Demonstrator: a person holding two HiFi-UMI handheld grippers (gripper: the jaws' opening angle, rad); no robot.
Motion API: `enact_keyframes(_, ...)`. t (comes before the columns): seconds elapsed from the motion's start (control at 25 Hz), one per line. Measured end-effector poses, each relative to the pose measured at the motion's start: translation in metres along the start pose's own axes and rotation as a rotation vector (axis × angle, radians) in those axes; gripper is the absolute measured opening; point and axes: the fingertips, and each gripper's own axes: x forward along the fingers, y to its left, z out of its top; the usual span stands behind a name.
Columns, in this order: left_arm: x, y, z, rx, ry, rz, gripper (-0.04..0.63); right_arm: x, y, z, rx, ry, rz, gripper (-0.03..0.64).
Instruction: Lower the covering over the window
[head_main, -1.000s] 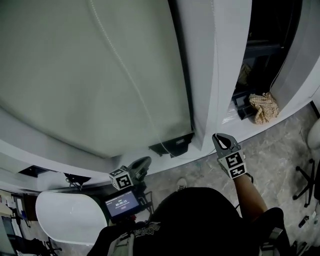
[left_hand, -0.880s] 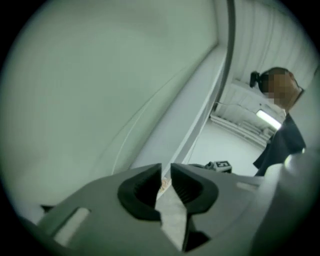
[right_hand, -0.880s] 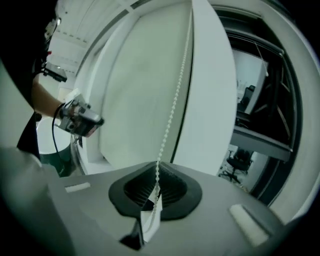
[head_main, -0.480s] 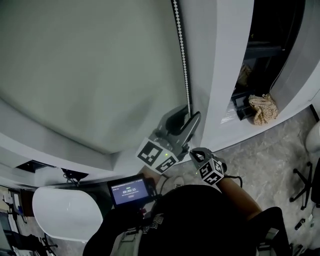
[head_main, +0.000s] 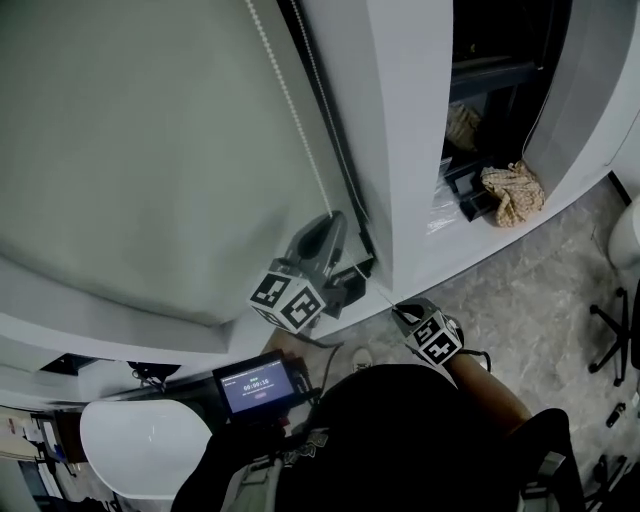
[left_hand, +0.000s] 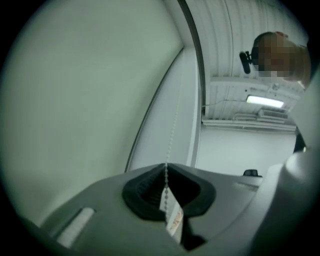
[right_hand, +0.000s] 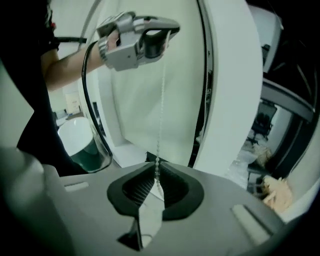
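The blind (head_main: 150, 150), a plain grey-green sheet, is seen filling the head view from 9 to 12 o'clock, and its lower edge is found close over a white sill (head_main: 100, 335). Its bead chain (head_main: 295, 110) is hung along the blind's right edge, beside a dark strip of frame and a broad white pillar (head_main: 410, 130) at 1 o'clock.

The left gripper (head_main: 336, 218) is held higher, near the middle of the head view. Its jaws have just been closing and are pressed together on the chain, which is seen rising from their tips in the left gripper view. The right gripper (right_hand: 159, 161) is held lower, at 5 o'clock of the left one. Its jaws have just been easing apart by a little, yet the chain is caught between their tips, with both tips laid against it. The chain is drawn straight between the two grippers.

A dark recess is seen past the pillar, where a crumpled cloth (head_main: 512, 192) is left on a ledge at 2 o'clock. Grey stone-patterned floor (head_main: 540, 290) is spread from 3 to 4 o'clock, with the black legs of a chair (head_main: 615, 340) at the right edge. A small lit screen (head_main: 257, 385) is placed at 7 o'clock, beside a white rounded seat (head_main: 140, 445). A slatted ceiling and a strip light (left_hand: 265, 101) are shown in the left gripper view.
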Motion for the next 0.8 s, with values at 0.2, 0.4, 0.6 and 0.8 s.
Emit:
enact_keyframes(0.2,0.0,-0.014,-0.045,0.148,0.124,-0.004,0.009,-0.035,-0.024,0.015,0.518,-0.37,0.063,0.087)
enact_keyframes(0.4,-0.011,-0.029,-0.066,0.098,0.108,-0.038,0.014,-0.074,-0.042,0.044,0.589,-0.548,0.07,0.094)
enact_keyframes(0.6,-0.029,-0.021,-0.079,0.097,0.114,0.094,0.031,-0.09,-0.025,0.056,0.54,-0.569,0.16,0.048)
enact_keyframes(0.8,-0.073,-0.018,-0.146,-0.011,0.242,0.248,0.037,-0.098,-0.006,0.047,0.474,-0.543,0.26,0.021)
